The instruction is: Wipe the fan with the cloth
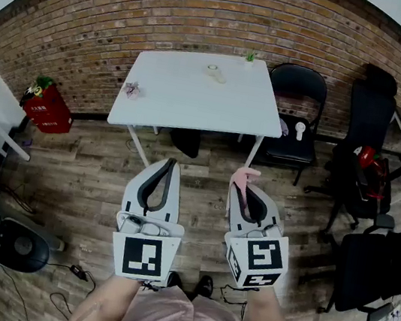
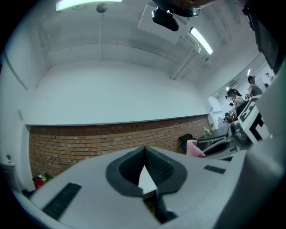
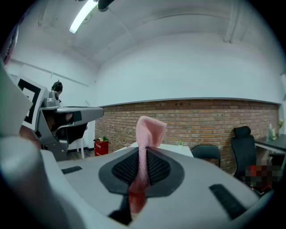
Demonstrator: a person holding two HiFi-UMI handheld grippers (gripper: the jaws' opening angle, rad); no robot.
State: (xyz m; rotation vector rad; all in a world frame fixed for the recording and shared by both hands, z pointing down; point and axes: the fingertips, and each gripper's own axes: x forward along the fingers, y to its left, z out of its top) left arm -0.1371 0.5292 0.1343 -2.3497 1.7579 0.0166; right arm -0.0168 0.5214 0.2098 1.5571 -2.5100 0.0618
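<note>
Both forearms reach forward from the waist, cut off by the bottom edge of the head view. The hands themselves are hidden under the marker cubes. The left gripper (image 1: 170, 163) lies about level and points ahead at the table. Its jaws are closed tip to tip, with nothing between them, as its own view (image 2: 144, 155) shows. The right gripper (image 1: 240, 186), just beside it and apart, tips slightly down and is clamped on the cloth (image 1: 245, 174).

The cloth (image 3: 149, 129) is pink. Its long axis runs along the jaws, away from the person. The pads pinch its middle, the far end stands out past the tips and folds over, and the near end is lost in the dark behind the pads.

Beyond the grippers is wooden floor (image 1: 207, 168), then the white table (image 1: 188, 97) against a brick wall (image 1: 172, 14). A few small items on the table are too tiny to name. To its right stands a black chair (image 1: 299, 81) with a small white thing (image 1: 299, 128) on its seat, also unclear.
</note>
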